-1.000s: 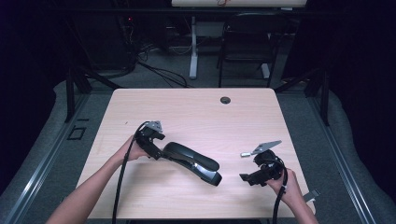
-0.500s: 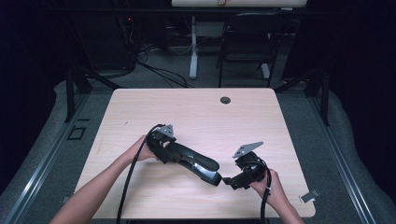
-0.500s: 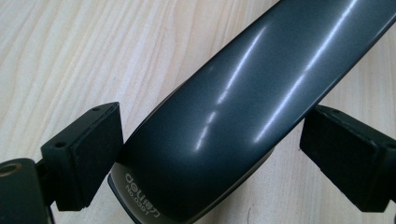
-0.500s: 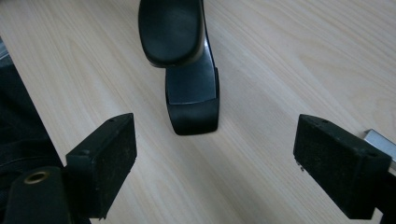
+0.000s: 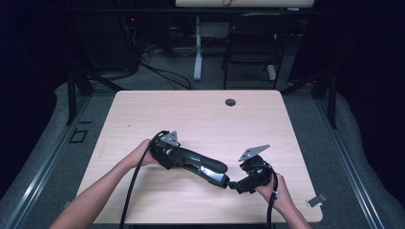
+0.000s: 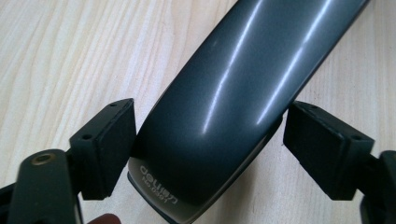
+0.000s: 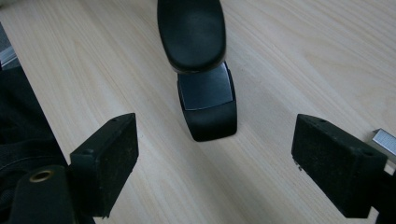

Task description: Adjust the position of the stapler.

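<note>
Long dark stapler (image 5: 200, 164) lies slantwise on the pale wood-grain counter (image 5: 200, 114), near the front edge, its rear end at left, its nose at right. Top cover is smooth, glossy grey, rounded; the left claw view shows small printed lettering at the rear end (image 6: 159, 186).

Left claw (image 5: 168, 153) straddles the rear end. Its jaws have just been closing with the stapler between them: one matte black pad (image 6: 109, 140) touches the cover's edge, the other stands just off it, so not yet clamped.

Right claw (image 5: 237, 185) sits just beside the nose, jaws wide apart (nothing between them). The right claw view shows the rounded black nose (image 7: 198, 60) with a metal plate, ahead of the pads.

Small metal bit (image 5: 316, 200) lies at the counter's near right corner.
</note>
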Tool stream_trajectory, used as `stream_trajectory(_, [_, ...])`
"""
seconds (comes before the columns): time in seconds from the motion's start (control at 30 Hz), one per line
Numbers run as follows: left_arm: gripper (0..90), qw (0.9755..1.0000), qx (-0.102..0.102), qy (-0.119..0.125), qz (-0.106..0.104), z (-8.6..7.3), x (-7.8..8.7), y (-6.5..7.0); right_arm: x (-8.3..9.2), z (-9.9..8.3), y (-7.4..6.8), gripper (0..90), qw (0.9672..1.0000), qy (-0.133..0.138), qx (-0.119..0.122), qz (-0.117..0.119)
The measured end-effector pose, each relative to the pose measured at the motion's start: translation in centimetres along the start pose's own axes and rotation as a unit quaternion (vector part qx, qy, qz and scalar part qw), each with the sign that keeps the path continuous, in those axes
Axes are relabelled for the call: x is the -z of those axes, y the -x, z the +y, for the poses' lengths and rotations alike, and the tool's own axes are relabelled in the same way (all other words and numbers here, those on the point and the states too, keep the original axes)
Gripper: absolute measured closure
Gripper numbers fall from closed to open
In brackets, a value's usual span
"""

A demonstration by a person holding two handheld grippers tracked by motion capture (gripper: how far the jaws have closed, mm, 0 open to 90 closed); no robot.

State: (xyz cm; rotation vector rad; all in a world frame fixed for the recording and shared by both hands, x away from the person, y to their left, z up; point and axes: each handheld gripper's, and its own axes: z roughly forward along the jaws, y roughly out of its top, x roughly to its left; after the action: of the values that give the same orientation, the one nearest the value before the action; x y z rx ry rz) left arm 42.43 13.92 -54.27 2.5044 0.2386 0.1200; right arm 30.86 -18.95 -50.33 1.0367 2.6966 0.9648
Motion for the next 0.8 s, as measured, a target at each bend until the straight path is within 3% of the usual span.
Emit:
stream_trajectory(0.13, [22.3, 1.0000, -0.006, 0.004, 0.004, -0.2, 0.2, 0.2, -0.1, 0.1, -0.3, 16.1, 1.0000, -0.001, 0.004, 0.000])
stream_trajectory(0.3, [29.0, 0.9998, 0.001, 0.015, -0.012, -0.5, 0.5, 0.2, -0.2, 0.4, -0.4, 16.7, 1.0000, 0.005, -0.004, 0.002])
stream_trajectory(0.43, [29.4, 0.9998, 0.000, 0.015, -0.015, -0.5, 0.5, 0.2, -0.5, 0.8, -0.6, 19.4, 0.9998, 0.017, -0.008, -0.011])
stream_trajectory(0.67, [29.8, 0.9998, 0.001, 0.012, -0.015, -0.4, 0.5, 0.5, -0.8, 1.6, -0.7, 38.7, 0.9987, 0.033, 0.003, -0.038])
stream_trajectory(0.8, [30.0, 0.9998, 0.003, 0.012, -0.013, -0.4, 0.5, 0.7, -0.8, 1.7, -0.6, 46.6, 0.9982, 0.033, -0.004, -0.051])
